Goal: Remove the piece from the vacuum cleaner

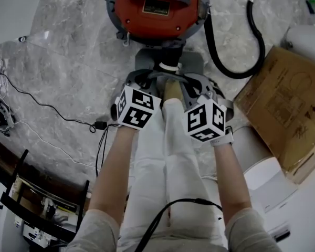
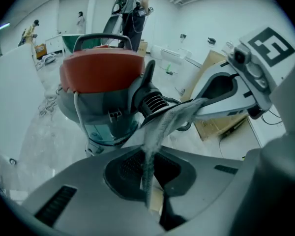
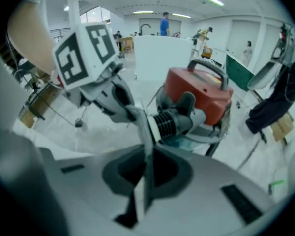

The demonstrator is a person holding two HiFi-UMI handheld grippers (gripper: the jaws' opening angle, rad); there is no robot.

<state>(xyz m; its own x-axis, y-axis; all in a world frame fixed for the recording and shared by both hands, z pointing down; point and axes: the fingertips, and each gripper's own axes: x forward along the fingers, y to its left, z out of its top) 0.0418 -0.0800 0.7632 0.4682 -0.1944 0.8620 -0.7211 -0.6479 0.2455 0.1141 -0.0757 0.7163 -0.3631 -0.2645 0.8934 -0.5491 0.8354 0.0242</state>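
The red and grey vacuum cleaner [image 1: 157, 9] stands on the marble floor at the top of the head view. Its ribbed black hose piece [image 1: 168, 67] sticks out of the front toward me, and shows too as the ribbed piece [image 2: 155, 102] and the ribbed piece [image 3: 172, 122]. My left gripper [image 1: 147, 83] and right gripper [image 1: 191, 85] sit side by side just below it. Both are shut with nothing visible between the jaws. The left gripper [image 2: 155, 132] and right gripper [image 3: 147, 136] bring their fingertips together right beside the ribbed piece; whether they touch it I cannot tell.
A black hose [image 1: 236, 51] loops right of the vacuum. A cardboard box [image 1: 289, 104] lies at the right, with a white rounded machine [image 1: 283, 193] below it. A thin black cable [image 1: 52, 109] runs over the floor at the left. People stand far back in the hall.
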